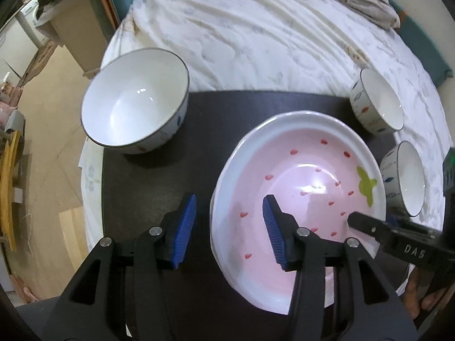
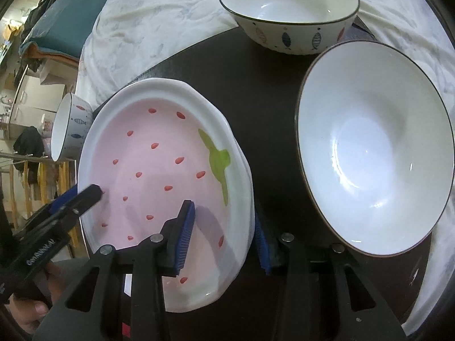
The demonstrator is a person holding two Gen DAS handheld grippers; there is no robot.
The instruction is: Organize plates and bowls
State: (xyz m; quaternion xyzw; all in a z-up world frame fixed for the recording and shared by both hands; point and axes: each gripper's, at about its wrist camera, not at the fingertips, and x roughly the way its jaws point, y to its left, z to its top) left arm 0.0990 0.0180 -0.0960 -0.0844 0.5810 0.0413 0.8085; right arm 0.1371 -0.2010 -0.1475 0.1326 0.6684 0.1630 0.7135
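The white quilt [image 1: 256, 28] fills the left wrist view from ten to two o'clock. The black tabletop [image 1: 159, 187] sits on it and carries all the crockery.

The largest dish, in the right wrist view, is a wide white bowl [image 2: 375, 147] at three o'clock. It stands empty, just beside the strawberry plate [image 1: 298, 187] but apart from it. In the left wrist view the plate lies at five o'clock. A second white rim [image 1: 212, 221] shows under its edge, so we judge the plates are already stacked. A deep fish-pattern bowl [image 1: 133, 99] stands alone at ten o'clock. Two small bowls [image 1: 375, 99] [image 1: 403, 179] sit at two and three o'clock, near each other but not nested.

As we read it, the plates are done and the bowls are all still to be gathered.

The left gripper [image 1: 229, 230] straddles the plate's near rim. Its jaws are moderately apart, one pad outside the rim and one above the pink well, and neither presses. The right gripper [image 2: 223, 240] straddles the opposite rim the same way. Its outer pad is close behind the edge and its inner pad is clear, so it holds nothing.

The two grippers crowd each other over the plate. The wide bowl stands close to the right gripper's outer finger and could be knocked.
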